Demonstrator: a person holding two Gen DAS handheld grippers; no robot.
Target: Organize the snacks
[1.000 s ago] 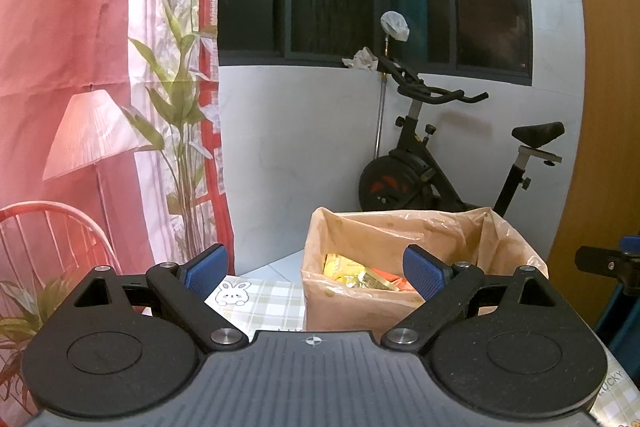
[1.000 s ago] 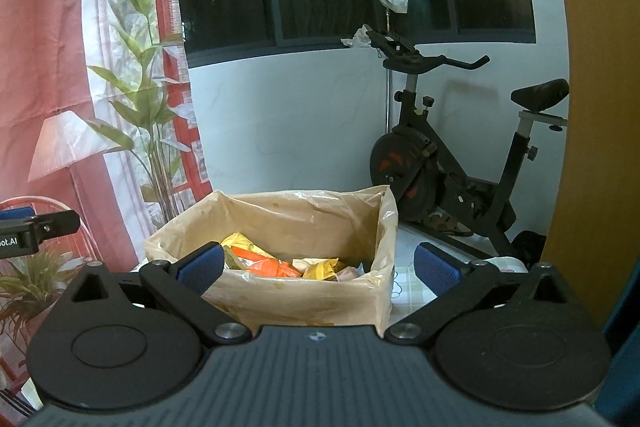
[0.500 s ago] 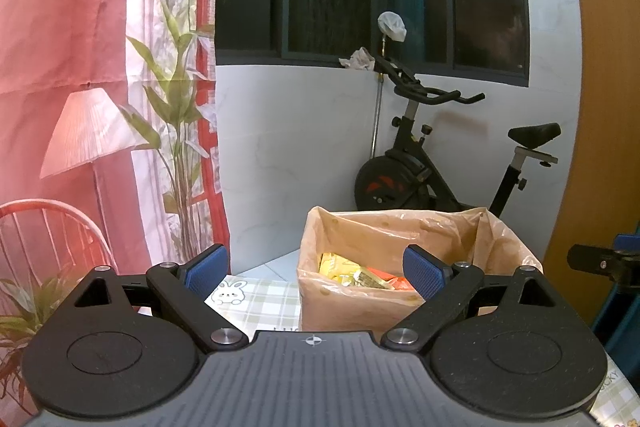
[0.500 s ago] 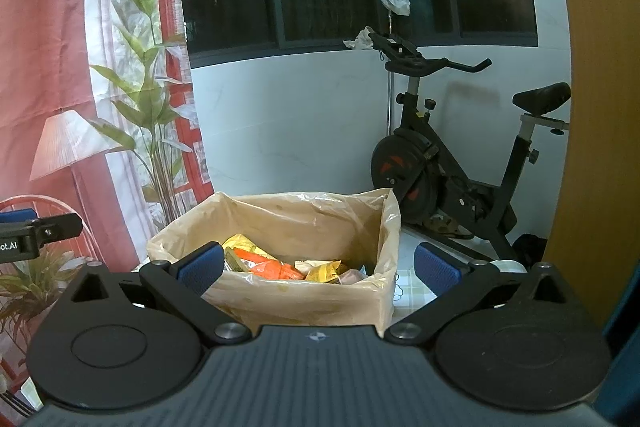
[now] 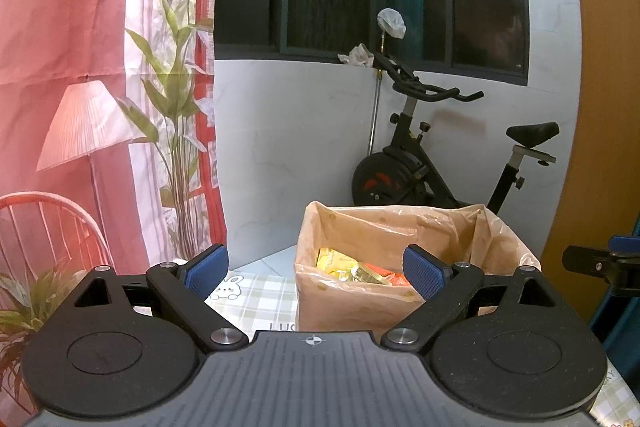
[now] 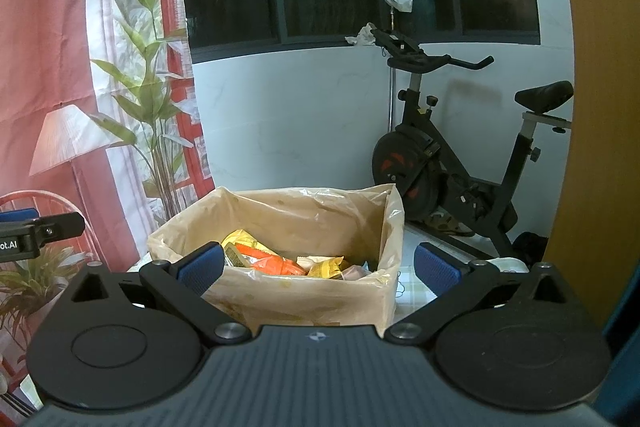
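Note:
A cardboard box (image 6: pixel 304 301) lined with a clear plastic bag stands on a checked tablecloth; it also shows in the left wrist view (image 5: pixel 340 311). Inside lie yellow and orange snack packets (image 6: pixel 276 261), also seen in the left wrist view (image 5: pixel 352 267). My left gripper (image 5: pixel 316 269) is open and empty, held in front of the box's left side. My right gripper (image 6: pixel 318 265) is open and empty, held in front of the box. Each gripper's tip shows at the edge of the other's view.
The checked tablecloth (image 5: pixel 260 297) has a rabbit print. An exercise bike (image 6: pixel 452 167) stands behind the table by a white wall. A red curtain with a plant and lamp print (image 5: pixel 100 107) hangs at the left. A wooden panel (image 6: pixel 600 107) stands at the right.
Both views have drifted slightly; the box sits a little further left in the left wrist view and a little lower in the right one. Both grippers stay open and empty.

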